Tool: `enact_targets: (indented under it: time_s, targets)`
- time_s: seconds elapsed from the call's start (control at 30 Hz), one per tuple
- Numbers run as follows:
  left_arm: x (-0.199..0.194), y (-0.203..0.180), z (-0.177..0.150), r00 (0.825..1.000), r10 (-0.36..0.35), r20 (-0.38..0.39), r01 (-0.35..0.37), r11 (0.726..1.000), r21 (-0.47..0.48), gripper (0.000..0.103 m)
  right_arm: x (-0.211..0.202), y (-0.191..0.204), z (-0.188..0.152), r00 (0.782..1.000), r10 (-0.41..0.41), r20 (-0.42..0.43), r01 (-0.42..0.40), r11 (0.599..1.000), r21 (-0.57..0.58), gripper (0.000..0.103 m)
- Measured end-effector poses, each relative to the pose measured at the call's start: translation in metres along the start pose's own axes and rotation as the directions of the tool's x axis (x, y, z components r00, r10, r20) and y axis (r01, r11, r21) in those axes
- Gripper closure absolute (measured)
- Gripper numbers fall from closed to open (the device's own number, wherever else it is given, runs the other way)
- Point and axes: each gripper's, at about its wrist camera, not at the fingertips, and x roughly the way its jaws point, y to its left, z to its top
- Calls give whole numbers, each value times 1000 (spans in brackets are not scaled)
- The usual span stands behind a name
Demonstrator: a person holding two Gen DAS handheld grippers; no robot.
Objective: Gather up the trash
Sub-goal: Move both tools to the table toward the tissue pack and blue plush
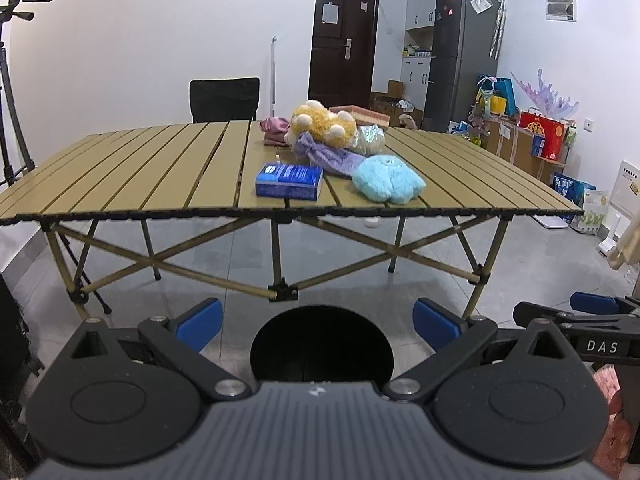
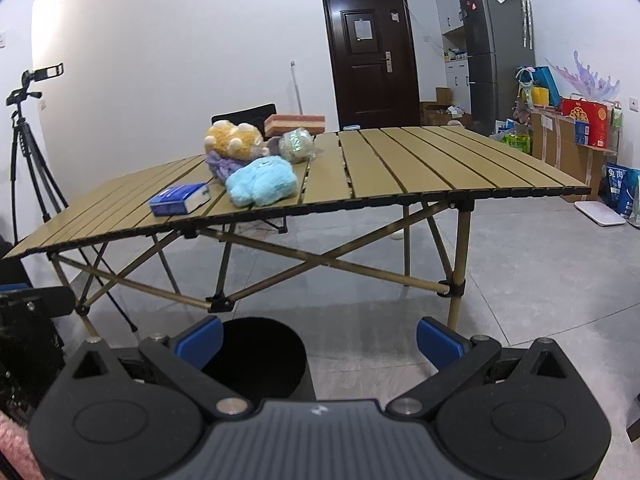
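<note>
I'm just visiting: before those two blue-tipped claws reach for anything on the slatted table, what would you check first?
1. Left gripper open, empty: ok.
2. Right gripper open, empty: ok.
3. Round black bin on the floor below the left gripper, mouth unblocked: ok.
4. Blue rectangular tissue pack lying apart from the plush pile: ok.
5. Light-blue plush toy touching the purple cloth: not ok for a clean single grab.
6. Which items count as trash: cannot tell.
</note>
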Motion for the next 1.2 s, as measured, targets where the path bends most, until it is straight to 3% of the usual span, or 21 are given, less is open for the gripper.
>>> enact_targets:
  time_s: [0.7, 1.2]
  targets:
    - [95, 3, 81, 999, -15, 43, 16, 999, -42, 0, 77, -23, 64, 993, -60, 102, 54, 996, 65, 0]
    - [175, 21, 114, 999, 40, -19, -41, 998, -56, 0, 121, -14, 100, 979, -29, 204, 25, 999, 23, 0]
